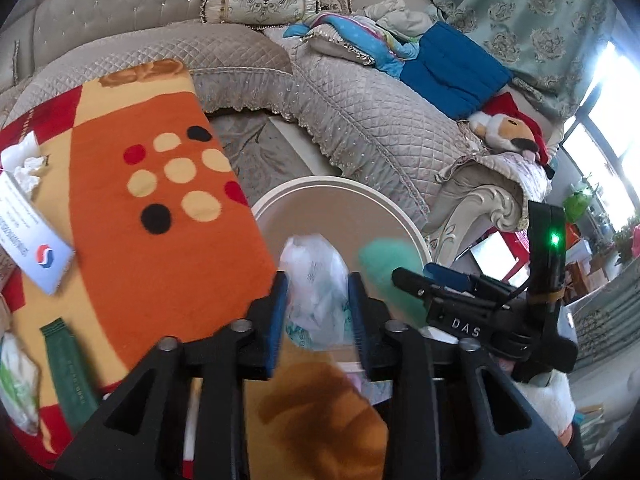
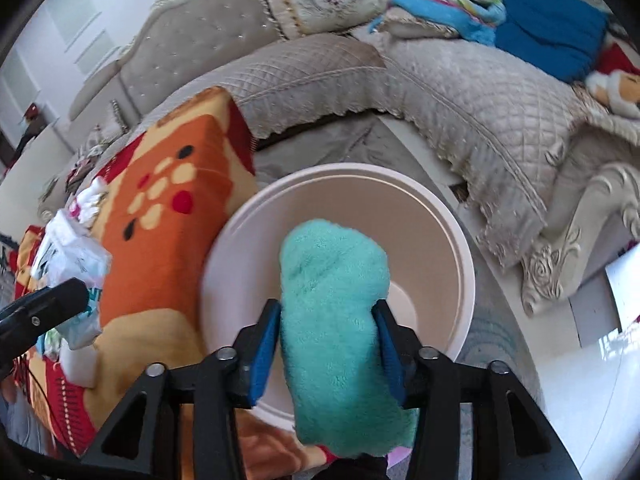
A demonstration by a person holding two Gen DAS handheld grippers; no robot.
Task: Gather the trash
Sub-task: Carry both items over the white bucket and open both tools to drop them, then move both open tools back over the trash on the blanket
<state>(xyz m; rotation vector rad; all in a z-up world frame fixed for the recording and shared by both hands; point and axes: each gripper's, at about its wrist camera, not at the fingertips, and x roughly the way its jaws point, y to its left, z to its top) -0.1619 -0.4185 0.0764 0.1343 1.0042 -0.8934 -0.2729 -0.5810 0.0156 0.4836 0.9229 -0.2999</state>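
Where lettering is legible, "DAS" is read on the right gripper [image 1: 408,276], clamped on a teal fleece cloth [image 2: 336,300]. A crumpled plastic bag [image 1: 316,288] is pinched by the left gripper [image 1: 318,312]. Both are held over a white bin [image 2: 460,240] beside an orange patterned blanket [image 1: 152,184] and quilted sofa [image 1: 360,112].

The white bin [image 2: 460,248] is partly hidden: a fuzzy teal cloth [image 2: 336,320] covers much of its inside in the right wrist view, and a crumpled white plastic bag [image 1: 316,292] blocks its near rim in the left wrist view. The teal cloth's lower end runs out of sight behind the gripper frame. At the left edge, small print on a white card [image 1: 28,224] is too blurred to read.
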